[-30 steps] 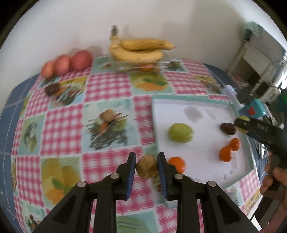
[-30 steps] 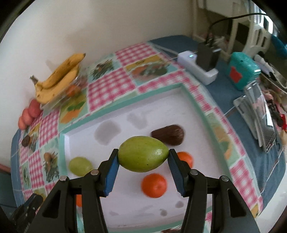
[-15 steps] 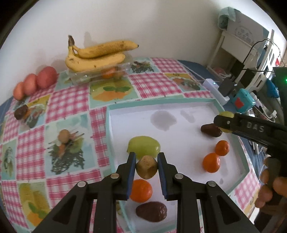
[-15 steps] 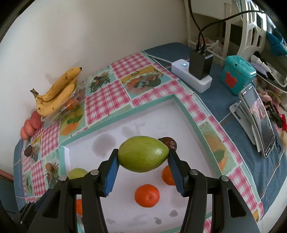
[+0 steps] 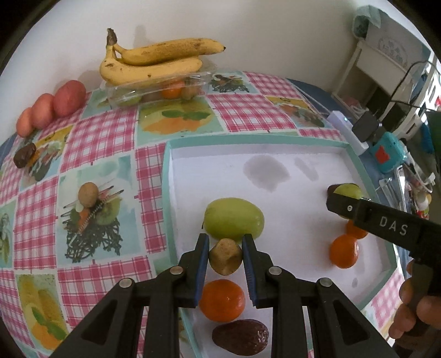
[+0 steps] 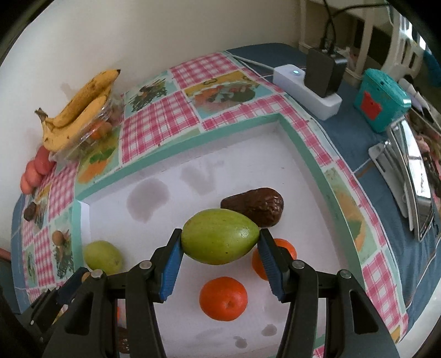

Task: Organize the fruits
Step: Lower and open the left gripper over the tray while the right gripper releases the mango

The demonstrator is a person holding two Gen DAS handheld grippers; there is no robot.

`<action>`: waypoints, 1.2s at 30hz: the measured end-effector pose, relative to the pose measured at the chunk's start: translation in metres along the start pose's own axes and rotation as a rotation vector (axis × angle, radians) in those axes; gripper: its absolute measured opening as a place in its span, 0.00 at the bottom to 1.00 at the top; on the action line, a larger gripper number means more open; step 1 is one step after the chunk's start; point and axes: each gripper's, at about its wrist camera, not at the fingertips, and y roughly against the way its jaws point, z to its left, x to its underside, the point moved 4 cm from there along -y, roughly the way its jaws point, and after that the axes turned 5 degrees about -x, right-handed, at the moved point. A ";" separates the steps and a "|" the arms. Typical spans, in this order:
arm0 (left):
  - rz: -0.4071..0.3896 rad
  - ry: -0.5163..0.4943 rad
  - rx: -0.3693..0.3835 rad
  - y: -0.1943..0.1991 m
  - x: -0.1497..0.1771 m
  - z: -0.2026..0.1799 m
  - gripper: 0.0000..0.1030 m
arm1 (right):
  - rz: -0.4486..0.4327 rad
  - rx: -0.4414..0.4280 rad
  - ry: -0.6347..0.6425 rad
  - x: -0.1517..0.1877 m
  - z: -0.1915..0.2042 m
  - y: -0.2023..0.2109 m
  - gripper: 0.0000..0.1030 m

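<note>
Kiwi clamped in left tongs, mango in right tongs (above tray)

A plain white wall backs the table (checked cloth), white shelving at right

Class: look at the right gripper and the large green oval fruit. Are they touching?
Touching. The right wrist view shows the right gripper with both blue pads pressed against the ends of the large green oval fruit.
</note>
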 end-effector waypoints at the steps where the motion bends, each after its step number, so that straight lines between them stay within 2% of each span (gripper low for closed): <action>1: 0.005 -0.004 -0.003 0.000 0.000 -0.001 0.25 | 0.001 0.002 0.006 0.001 0.002 0.000 0.55; 10: 0.061 -0.006 -0.006 -0.015 0.009 -0.003 0.25 | 0.036 -0.001 0.042 0.007 0.012 -0.011 0.55; 36: 0.059 0.012 0.009 -0.018 0.008 -0.002 0.26 | 0.047 0.040 0.150 0.015 0.028 -0.030 0.55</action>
